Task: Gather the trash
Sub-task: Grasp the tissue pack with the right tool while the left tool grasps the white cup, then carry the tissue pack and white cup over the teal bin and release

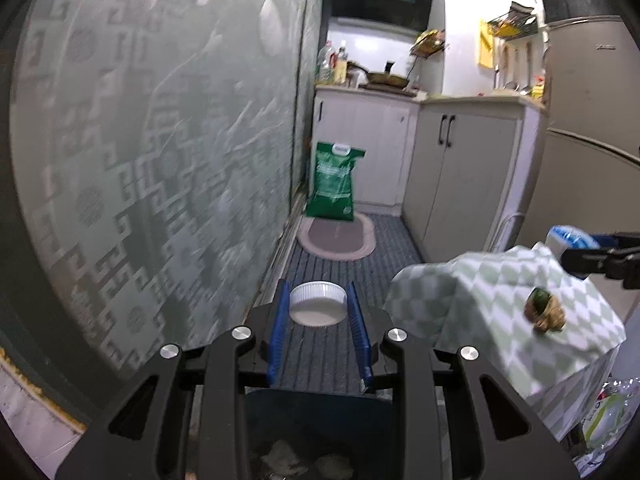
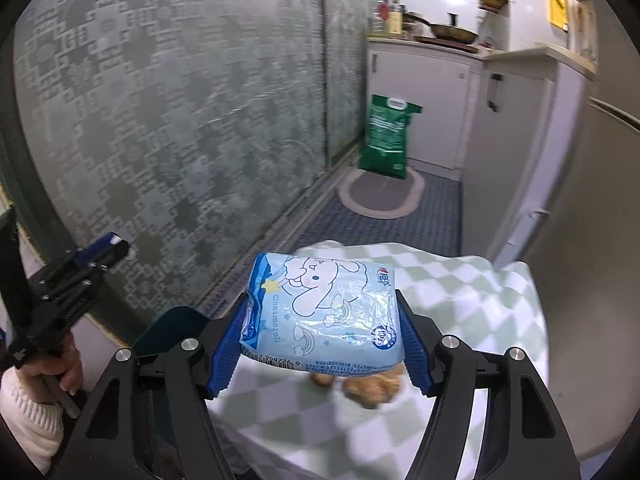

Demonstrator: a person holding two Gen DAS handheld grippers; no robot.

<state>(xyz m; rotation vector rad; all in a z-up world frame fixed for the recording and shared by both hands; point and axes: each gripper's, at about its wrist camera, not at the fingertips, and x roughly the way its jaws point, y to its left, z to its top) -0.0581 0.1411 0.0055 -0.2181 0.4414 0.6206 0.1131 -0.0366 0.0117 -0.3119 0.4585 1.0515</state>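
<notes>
Slippage is the main worry in the left wrist view: the left gripper, low in the centre of the frame, pinches a white ribbed cap only by its rounded rim between the blue pads, so a tilt or a slackened squeeze could let the cap pop out onto the striped mat below rather than into the dark bin whose mouth, with crumpled scraps in it, shows at the bottom edge under the gripper. That gripper points level down the kitchen aisle, jaws closed to the cap's width. At the right of the frame a brown-green scrap lies on the checked cloth, not yet gathered. In the right wrist view, the right gripper sits at lower centre with jaws fairly wide, clamping a light blue cartoon-printed packet by its two soft ends; the slick film may crumple and slide free, and the packet hides brownish scraps on the cloth under it. The gripper is held slightly above the cloth, aimed forward. At the left edge the other gripper appears, gripped by a hand in a white cuff.
</notes>
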